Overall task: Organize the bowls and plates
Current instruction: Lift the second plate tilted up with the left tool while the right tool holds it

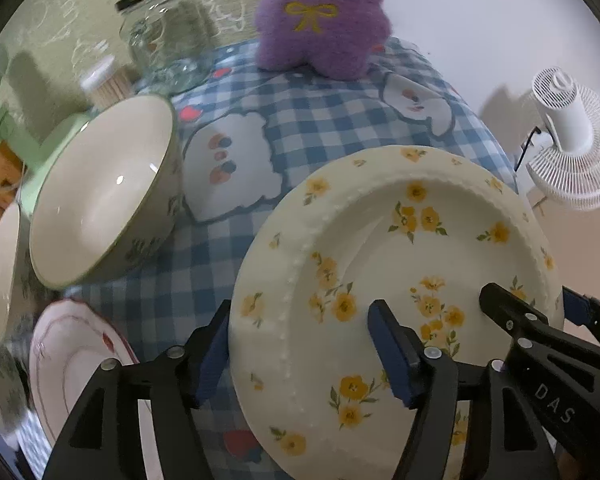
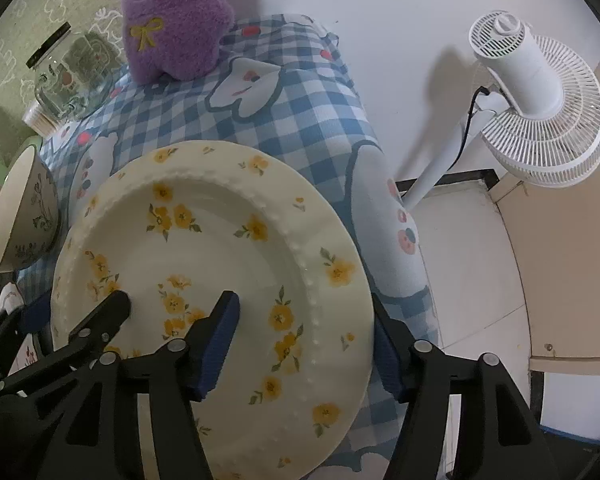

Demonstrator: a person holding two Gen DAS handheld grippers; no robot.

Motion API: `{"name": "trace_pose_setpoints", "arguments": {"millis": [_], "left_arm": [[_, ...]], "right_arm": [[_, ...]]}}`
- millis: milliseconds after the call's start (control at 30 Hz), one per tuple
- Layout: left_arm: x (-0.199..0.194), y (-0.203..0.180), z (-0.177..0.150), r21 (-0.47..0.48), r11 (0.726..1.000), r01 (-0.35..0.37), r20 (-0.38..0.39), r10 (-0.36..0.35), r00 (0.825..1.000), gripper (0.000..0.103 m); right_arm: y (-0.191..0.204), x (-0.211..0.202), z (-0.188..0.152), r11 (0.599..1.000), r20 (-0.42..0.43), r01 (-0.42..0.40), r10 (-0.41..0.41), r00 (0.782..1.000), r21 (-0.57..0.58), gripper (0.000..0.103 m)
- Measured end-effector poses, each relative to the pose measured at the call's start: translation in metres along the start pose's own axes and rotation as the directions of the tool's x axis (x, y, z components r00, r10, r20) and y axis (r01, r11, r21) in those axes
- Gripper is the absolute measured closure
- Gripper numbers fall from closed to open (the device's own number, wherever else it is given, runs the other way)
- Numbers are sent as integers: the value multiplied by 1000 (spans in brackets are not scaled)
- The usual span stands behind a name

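A cream plate with yellow flowers (image 1: 400, 264) (image 2: 204, 248) is held tilted above the checked tablecloth (image 1: 300, 128). My left gripper (image 1: 304, 356) grips its left rim, one finger over and one under. My right gripper (image 2: 304, 344) grips its right rim the same way; it also shows in the left wrist view (image 1: 540, 320). A cream bowl with green leaf print (image 1: 104, 188) (image 2: 24, 216) lies tipped on its side at the left. A white plate with red trim (image 1: 68, 356) lies flat at the lower left.
A purple plush toy (image 1: 324, 16) (image 2: 176, 24) sits at the table's far edge, with a glass jar (image 1: 160, 40) (image 2: 68, 76) beside it. A white standing fan (image 2: 540, 96) (image 1: 572, 140) stands on the floor right of the table. Another bowl rim (image 1: 0, 272) shows at far left.
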State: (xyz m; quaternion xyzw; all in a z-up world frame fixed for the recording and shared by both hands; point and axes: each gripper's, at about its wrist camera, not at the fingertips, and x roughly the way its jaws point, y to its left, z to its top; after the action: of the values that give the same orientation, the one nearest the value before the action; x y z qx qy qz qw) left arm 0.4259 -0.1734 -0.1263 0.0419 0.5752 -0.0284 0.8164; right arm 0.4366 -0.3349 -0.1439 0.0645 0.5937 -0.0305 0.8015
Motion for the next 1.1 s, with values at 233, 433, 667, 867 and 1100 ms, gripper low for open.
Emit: {"name": "trace_pose_setpoints", "arguments": {"millis": [233,433,667,867,1100], "left_arm": [[2,-1,2,18,1000,3,2,-3,1000,34],[-3,0,-2,39,999,8,9,-8,1000,41],[-10,5,-7,20,1000,19,19,-19,1000,42],[-26,10,-8,11,1000,10,54,-11,998,42],[-50,15,-15,11,1000,19,80,-20,997,42]], "right_arm": [[-2,0,1,999,4,-7,7,1000,42,38],[-5,-4,-4,998,8,0,0,1000,61,40],[-2,-12,-9,999,32,14,-16,999,52,41],[5,-27,-10,999,64,10,-12,998,44,41],[10,-49,-20,999,88,9,-13,996,45,41]]}}
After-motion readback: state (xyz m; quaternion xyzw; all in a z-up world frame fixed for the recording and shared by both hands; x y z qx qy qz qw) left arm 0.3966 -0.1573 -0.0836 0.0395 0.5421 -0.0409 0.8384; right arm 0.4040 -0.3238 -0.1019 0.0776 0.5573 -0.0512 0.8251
